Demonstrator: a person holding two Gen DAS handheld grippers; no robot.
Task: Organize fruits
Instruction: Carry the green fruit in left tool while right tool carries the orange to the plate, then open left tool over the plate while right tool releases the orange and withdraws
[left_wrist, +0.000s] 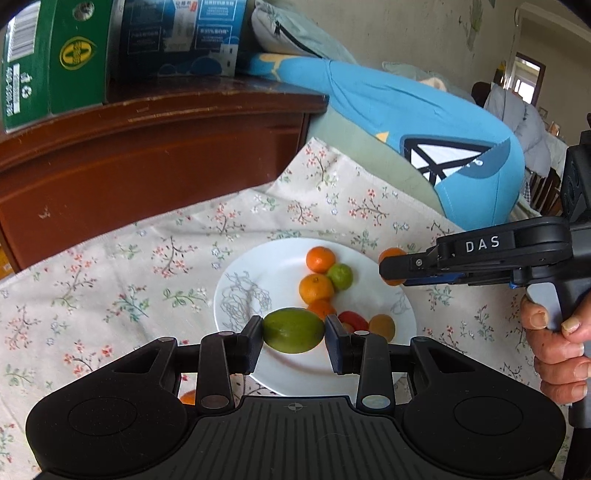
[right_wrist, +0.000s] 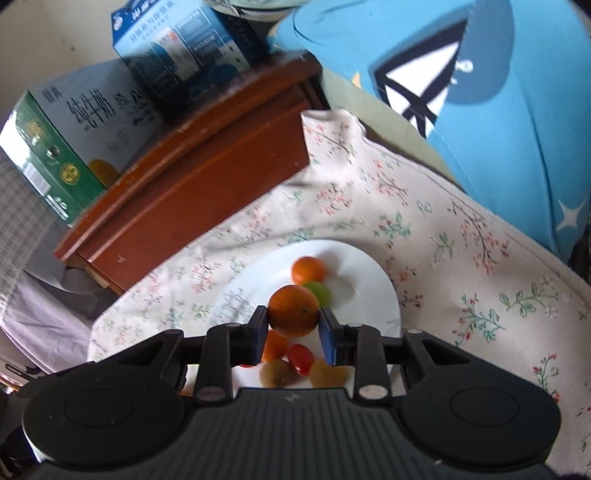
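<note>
We see the right claw (right_wrist: 293, 332) clamped on an orange fruit (right_wrist: 293, 310), held above a white plate (right_wrist: 373, 280) on the flowered cloth (right_wrist: 424, 236). On the plate lie another orange fruit (right_wrist: 308, 269), a green one (right_wrist: 320, 291), a red tomato (right_wrist: 300, 358) and more. Behind stands a wooden cabinet (right_wrist: 192, 177) bearing a blue carton (right_wrist: 184, 48) and a green carton (right_wrist: 62, 147).

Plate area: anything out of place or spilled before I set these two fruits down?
One stray: an orange fruit lies on the floral cloth off the plate, partly hidden under the left gripper. Nothing looks spilled or damaged. Both grippers hold fruit: green fruit left, orange in the right gripper.
</note>
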